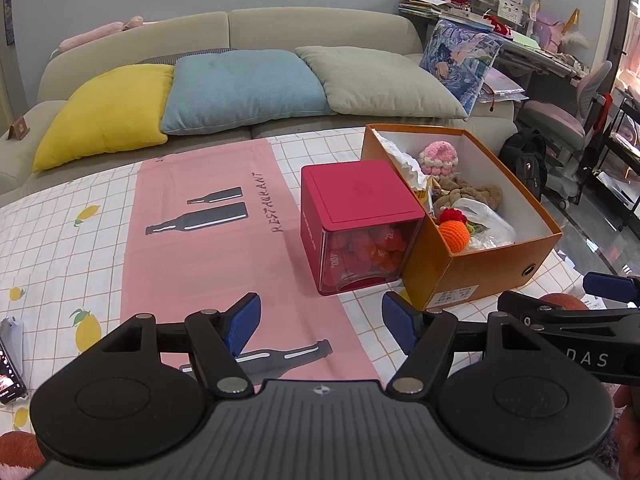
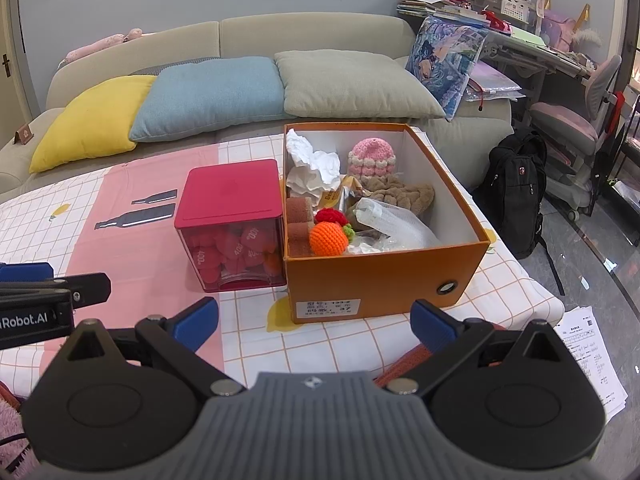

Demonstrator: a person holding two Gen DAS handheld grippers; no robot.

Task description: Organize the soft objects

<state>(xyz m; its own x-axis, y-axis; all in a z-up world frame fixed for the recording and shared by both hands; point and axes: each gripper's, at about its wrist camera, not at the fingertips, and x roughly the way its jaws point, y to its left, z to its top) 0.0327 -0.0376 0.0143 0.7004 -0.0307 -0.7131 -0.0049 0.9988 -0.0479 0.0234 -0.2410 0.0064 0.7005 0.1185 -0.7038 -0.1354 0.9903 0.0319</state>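
Nearest the camera, two pairs of black tongs with blue pads hover side by side above a cloth-covered surface (image 2: 352, 344) printed with a white grid, lemons and a pink panel of dark bottles. Left tongs (image 1: 318, 326) stand wide apart with nothing between the pads; right tongs (image 2: 314, 322) also stand wide and hold nothing.

Beyond them, near the far right of the surface, sits an open orange cardboard shoebox (image 2: 384, 276) with a white inside. Soft things lie heaped in it: an orange crocheted ball (image 2: 328, 239) at the near left, a red crocheted ball (image 2: 331, 216) just behind it, a pink and cream crocheted hat (image 2: 371, 159) against the far wall, a brown fuzzy cloth (image 2: 408, 196) below the hat, crumpled white tissue paper (image 2: 310, 160) in the far left corner, brown sponge blocks (image 2: 299, 220) along the left wall, and a clear plastic bag (image 2: 396, 220) toward the right.

Touching the shoebox's left wall stands a red cube container with a solid lid and clear sides (image 2: 230, 224), filled with red pieces.

Behind the surface runs a beige sofa (image 2: 312, 32) carrying a yellow cushion (image 2: 90, 122), a blue cushion (image 2: 208, 96) and a grey-green cushion (image 2: 352, 84). A black backpack (image 2: 514, 188) rests on the floor at the right.
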